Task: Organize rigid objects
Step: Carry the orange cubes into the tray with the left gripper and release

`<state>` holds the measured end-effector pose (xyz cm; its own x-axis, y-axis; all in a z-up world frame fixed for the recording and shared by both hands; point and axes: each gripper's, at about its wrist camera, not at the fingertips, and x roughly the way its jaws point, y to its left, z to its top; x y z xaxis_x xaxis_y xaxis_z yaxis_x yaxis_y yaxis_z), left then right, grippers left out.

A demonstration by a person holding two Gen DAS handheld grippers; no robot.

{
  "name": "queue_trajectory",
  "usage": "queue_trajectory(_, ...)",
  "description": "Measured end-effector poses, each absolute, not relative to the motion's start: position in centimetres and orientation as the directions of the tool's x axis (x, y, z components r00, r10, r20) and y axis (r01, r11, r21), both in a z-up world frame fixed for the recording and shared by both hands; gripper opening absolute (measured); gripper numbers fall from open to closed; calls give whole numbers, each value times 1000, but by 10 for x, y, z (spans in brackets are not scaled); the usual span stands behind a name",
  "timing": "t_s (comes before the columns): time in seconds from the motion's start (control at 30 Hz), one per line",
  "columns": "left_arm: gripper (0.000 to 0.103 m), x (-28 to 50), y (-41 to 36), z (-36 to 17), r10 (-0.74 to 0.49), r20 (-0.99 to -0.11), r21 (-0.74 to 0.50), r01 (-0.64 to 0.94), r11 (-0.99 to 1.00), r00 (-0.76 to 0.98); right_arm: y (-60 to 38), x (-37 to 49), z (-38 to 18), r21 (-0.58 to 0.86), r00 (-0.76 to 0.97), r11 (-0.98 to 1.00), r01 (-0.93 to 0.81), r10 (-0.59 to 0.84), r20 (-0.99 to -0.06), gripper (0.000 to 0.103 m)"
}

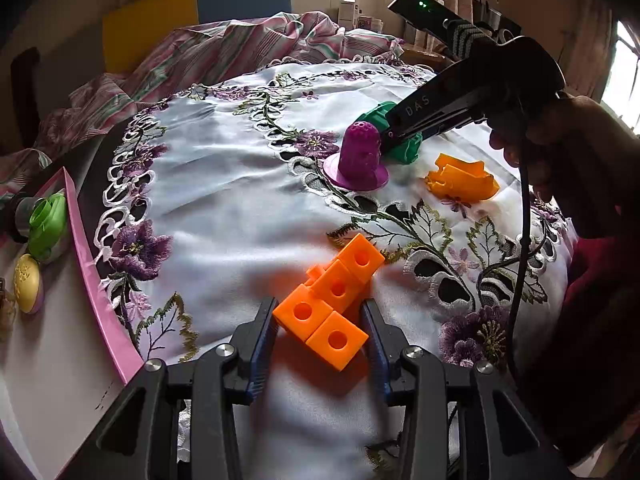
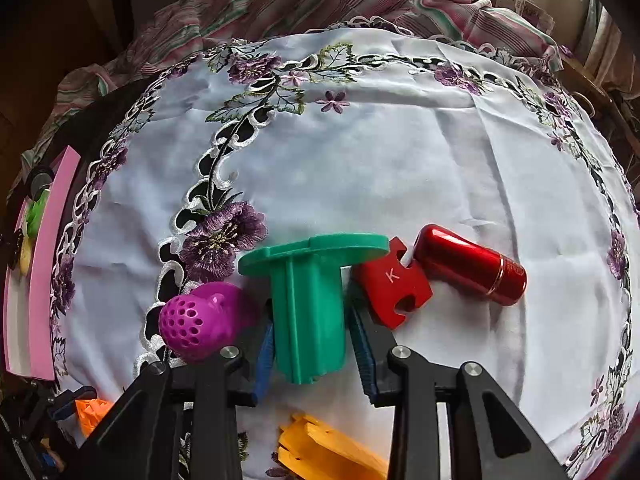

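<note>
The left gripper [image 1: 320, 320] grasps an orange plastic block of joined cubes with round holes [image 1: 330, 300], held just above the white embroidered cloth [image 1: 224, 200] on the counter. The right gripper [image 2: 312, 332] straddles a green plastic flanged post [image 2: 310, 300] — whether its pads press it cannot be told. A purple perforated plastic dome [image 2: 200, 320] sits just beside the post.
</note>
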<state>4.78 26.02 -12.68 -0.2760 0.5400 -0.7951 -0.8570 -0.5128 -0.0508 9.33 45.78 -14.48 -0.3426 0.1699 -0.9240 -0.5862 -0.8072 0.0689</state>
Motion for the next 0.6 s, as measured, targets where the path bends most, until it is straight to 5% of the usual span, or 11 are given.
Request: queue_trajectory(0.6, 42, 47, 252, -99, 576, -778, -112, -847, -520, -251, 458, 102, -155, 21, -328, -816, -578, 209, -921, 30)
